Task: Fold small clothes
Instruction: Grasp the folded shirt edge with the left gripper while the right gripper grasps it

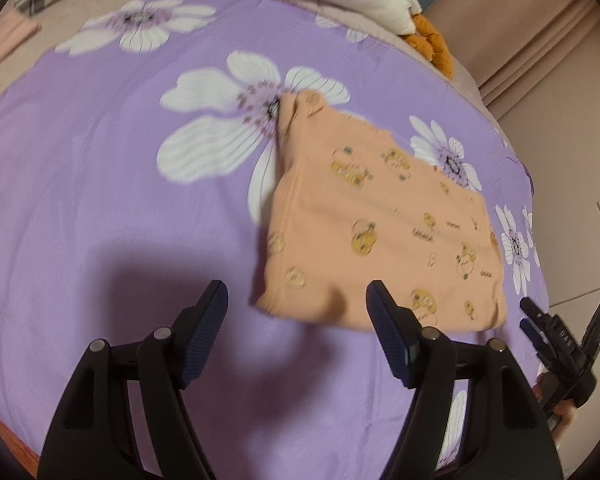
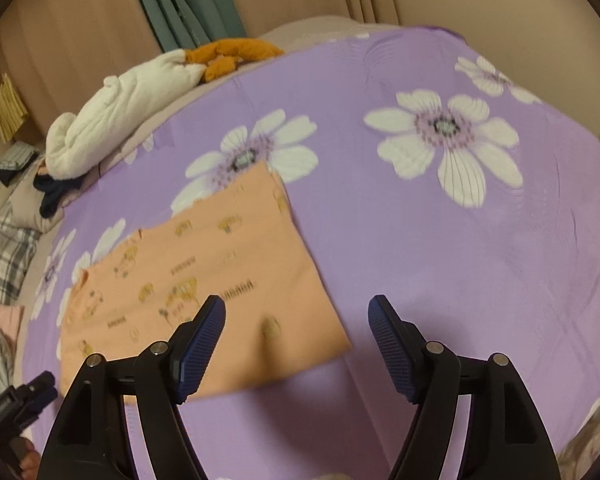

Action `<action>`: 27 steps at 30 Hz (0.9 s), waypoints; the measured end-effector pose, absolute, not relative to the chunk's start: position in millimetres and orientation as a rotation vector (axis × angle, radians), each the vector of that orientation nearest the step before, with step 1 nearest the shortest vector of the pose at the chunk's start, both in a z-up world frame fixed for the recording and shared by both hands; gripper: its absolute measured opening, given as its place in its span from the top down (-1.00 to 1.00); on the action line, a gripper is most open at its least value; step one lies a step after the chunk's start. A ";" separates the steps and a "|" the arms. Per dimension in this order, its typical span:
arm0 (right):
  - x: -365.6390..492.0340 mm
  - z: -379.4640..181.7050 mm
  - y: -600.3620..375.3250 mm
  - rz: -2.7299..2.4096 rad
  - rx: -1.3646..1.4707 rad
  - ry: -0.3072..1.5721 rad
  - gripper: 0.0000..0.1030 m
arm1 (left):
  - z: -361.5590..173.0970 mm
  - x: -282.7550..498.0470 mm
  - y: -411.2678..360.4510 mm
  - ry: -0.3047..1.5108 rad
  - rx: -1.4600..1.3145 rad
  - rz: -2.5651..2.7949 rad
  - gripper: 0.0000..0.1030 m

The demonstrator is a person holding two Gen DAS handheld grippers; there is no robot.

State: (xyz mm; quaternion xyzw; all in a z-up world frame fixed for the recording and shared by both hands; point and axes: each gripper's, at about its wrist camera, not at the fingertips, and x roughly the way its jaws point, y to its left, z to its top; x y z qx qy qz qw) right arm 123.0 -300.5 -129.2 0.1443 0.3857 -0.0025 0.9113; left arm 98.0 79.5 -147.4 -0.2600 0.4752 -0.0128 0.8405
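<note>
both jaws wide, empty, peach garment (image 1: 380, 220) just ahead

Soft matt peach cloth garment (image 1: 384, 216) on smooth lilac floral bedsheet (image 1: 100, 184); ribbed blue tool pads (image 1: 204, 336).

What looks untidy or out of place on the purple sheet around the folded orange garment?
Little stands out. The orange garment lies folded flat on the purple sheet, but one far corner sticks out past the fold, so its outline is uneven. Both grippers, left and right, are open and hold nothing.
</note>
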 end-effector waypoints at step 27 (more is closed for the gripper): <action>128.4 -153.5 -302.2 0.123 0.522 0.762 0.77 | -150.8 100.4 67.8 1.012 -0.583 -0.051 0.89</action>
